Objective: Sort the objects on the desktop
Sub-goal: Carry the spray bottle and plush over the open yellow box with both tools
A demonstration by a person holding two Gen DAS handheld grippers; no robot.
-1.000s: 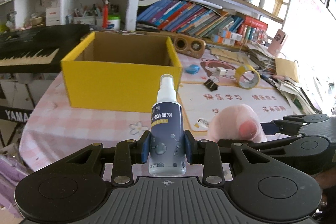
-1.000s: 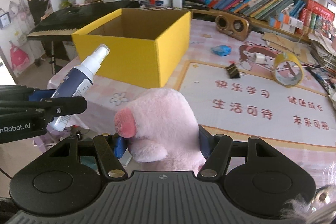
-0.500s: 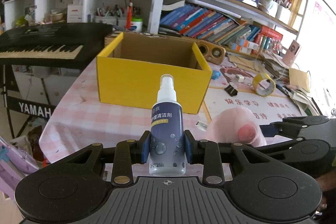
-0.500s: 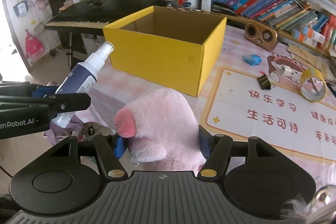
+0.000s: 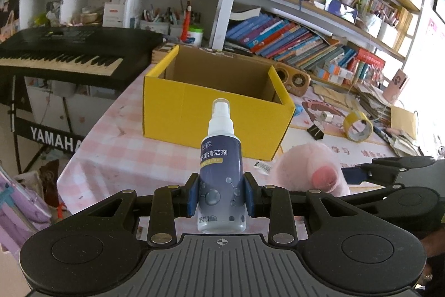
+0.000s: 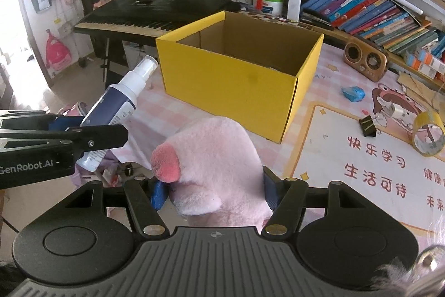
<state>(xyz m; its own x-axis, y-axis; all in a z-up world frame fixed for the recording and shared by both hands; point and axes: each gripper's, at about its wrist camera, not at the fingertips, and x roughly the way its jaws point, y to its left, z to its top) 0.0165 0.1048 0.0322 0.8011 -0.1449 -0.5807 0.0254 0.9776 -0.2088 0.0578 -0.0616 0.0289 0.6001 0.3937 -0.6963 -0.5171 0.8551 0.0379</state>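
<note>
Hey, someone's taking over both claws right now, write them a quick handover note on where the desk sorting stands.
Left claw: shut on the spray bottle, held upright, short of the box.
Right claw: shut on the pink plush toy, also in the air before the box.
Yellow box: open on the checked tablecloth; no sorted items visible inside, though its floor is partly hidden.
Still on the desk to the right of the box: tape roll, binder clip, blue wrapper, wooden speaker.
Done: both items picked up.
Left: probably drop both into the box, then fetch the rest.
</note>
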